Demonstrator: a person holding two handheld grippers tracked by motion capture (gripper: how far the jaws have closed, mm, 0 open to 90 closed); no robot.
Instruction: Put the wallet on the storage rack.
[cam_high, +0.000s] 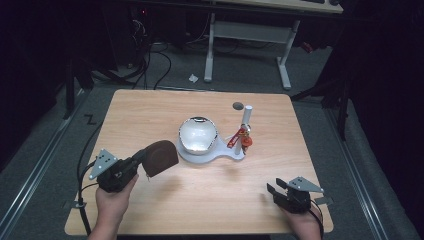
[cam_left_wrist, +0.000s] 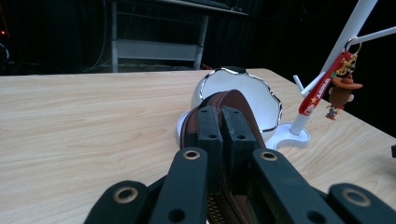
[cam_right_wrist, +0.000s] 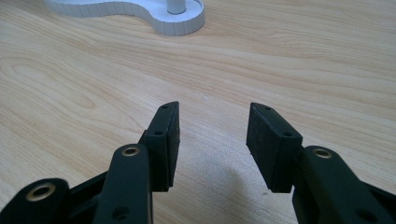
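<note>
- One thing is in hand: our left gripper (cam_high: 134, 162) has its jaws clamped together on the edge of a brown zippered pouch (cam_high: 161, 157), lifted clear of the table (cam_high: 150, 110).
- We judge the pick-up done; the placing is left. The white dish (cam_high: 198, 135) on the white stand (cam_high: 212, 156) sits just ahead of the pouch and slightly to its right, empty as far as we can see, and looks the likely goal.
- Seen from the left gripper view, the pouch (cam_left_wrist: 224, 105) stands on edge between the pads, its rounded end pointing away from the gripper toward the dish (cam_left_wrist: 254, 100); its long axis runs straight out along the jaws.
- Beyond and right of the dish, a red keychain (cam_left_wrist: 322, 86) hangs from the stand's post (cam_left_wrist: 348, 28).
- Our right gripper (cam_high: 278, 190) rests near the table's edge, well apart from the pouch, jaws spread with nothing between them, aimed at the stand's base (cam_right_wrist: 154, 14).
</note>
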